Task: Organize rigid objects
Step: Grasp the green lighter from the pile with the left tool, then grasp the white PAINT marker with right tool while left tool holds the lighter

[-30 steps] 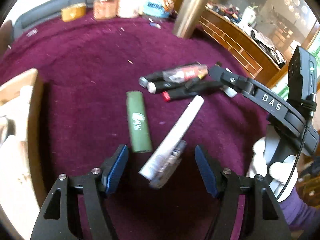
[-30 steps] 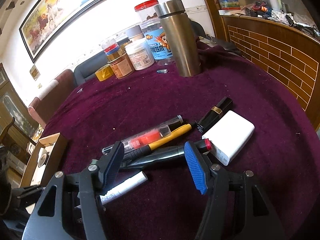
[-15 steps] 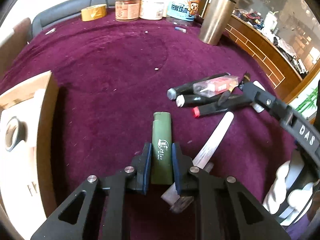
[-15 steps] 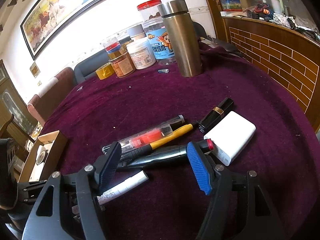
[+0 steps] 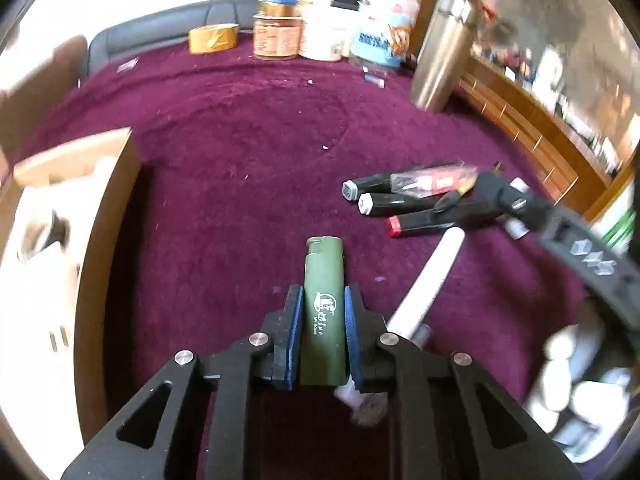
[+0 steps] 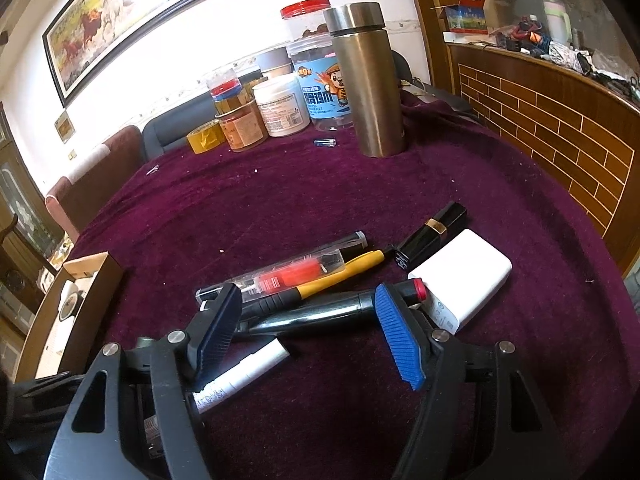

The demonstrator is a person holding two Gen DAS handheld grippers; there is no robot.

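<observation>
My left gripper (image 5: 322, 300) is shut on a green lighter (image 5: 323, 312) and holds it over the purple cloth. A white tube (image 5: 430, 280) lies just right of it and also shows in the right wrist view (image 6: 244, 372). My right gripper (image 6: 308, 312) is open over a pile of black markers (image 6: 316, 314), a yellow-handled tool (image 6: 340, 276) and a clear pen case (image 6: 288, 274). A white power bank (image 6: 464, 280) and a black lipstick (image 6: 434, 230) lie to the right. A cardboard box (image 5: 104, 216) stands at the left.
A steel flask (image 6: 368, 80), jars (image 6: 280, 108) and a yellow tape roll (image 6: 205, 136) stand at the table's far edge. A wooden brick-pattern counter (image 6: 560, 120) runs along the right. A chair (image 6: 100, 176) stands at the far left.
My left gripper moved left from the white tube, closed on the green lighter and has lifted it slightly. My right gripper stayed open over the markers, barely moving.
</observation>
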